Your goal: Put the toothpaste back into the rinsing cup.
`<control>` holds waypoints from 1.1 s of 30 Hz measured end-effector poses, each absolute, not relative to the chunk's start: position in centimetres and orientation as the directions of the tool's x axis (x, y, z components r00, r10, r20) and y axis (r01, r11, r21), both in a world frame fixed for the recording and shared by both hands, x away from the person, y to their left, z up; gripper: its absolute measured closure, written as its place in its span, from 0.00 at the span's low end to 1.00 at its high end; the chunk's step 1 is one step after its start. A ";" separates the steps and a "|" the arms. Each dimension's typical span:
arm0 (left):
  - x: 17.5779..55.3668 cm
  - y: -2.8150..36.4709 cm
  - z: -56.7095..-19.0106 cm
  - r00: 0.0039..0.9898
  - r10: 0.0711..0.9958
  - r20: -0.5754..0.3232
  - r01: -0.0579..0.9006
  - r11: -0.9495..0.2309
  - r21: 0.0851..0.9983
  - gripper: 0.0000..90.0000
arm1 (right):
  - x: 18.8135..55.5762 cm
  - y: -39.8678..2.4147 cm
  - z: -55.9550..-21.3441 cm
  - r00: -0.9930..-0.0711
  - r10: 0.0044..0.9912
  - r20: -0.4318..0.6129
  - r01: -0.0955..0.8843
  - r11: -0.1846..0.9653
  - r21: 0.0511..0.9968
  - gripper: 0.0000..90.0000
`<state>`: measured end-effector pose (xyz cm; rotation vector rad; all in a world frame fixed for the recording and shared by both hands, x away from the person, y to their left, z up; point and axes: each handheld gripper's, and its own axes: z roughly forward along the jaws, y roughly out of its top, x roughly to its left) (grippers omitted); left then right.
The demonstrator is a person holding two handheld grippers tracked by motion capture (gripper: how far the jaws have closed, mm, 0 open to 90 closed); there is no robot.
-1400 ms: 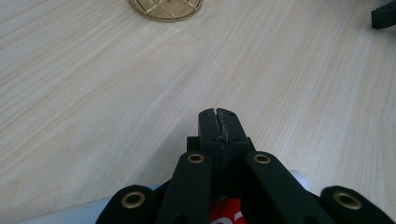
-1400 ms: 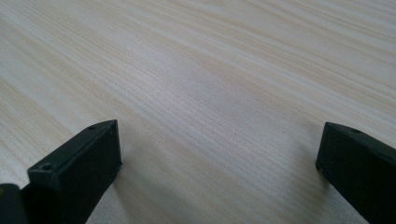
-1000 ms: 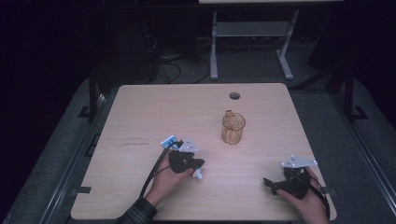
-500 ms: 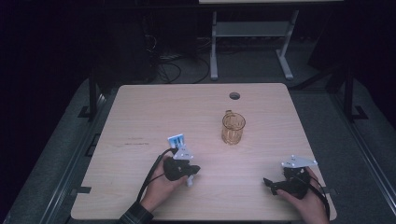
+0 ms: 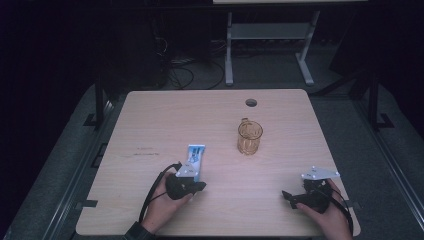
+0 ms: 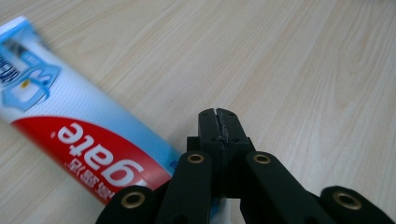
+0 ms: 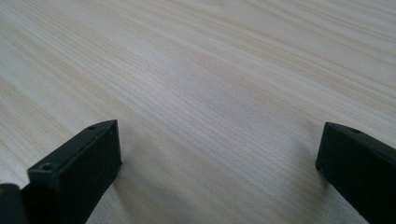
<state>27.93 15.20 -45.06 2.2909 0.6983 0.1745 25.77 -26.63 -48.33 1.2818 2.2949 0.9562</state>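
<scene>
Toothpaste tube [image 5: 195, 161] swung upright since earlier

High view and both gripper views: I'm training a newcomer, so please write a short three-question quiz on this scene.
1. True or false: the right gripper has its jaws shut.
2. What stands on the table beyond the toothpaste tube? A) a plate B) an amber glass mug C) a bowl
3. Which gripper is right beside the toothpaste tube?

Key:
1. False. Its jaws stand wide apart over bare wood.
2. B.
3. The left gripper. Its jaws are shut, with the tube running along one side of them.
</scene>
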 end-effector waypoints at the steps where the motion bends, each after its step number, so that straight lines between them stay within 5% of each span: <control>1: 27.9 15.4 -45.1 0.843 0.533 -0.073 0.433 -0.592 0.680 1.00 | 25.8 -26.6 -48.3 -0.533 0.845 0.027 0.615 0.365 0.699 0.00; 33: 26.3 21.7 -44.4 0.777 0.629 -0.026 0.475 -0.559 0.679 1.00 | 25.8 -26.6 -48.3 -0.533 0.845 0.027 0.615 0.365 0.699 0.00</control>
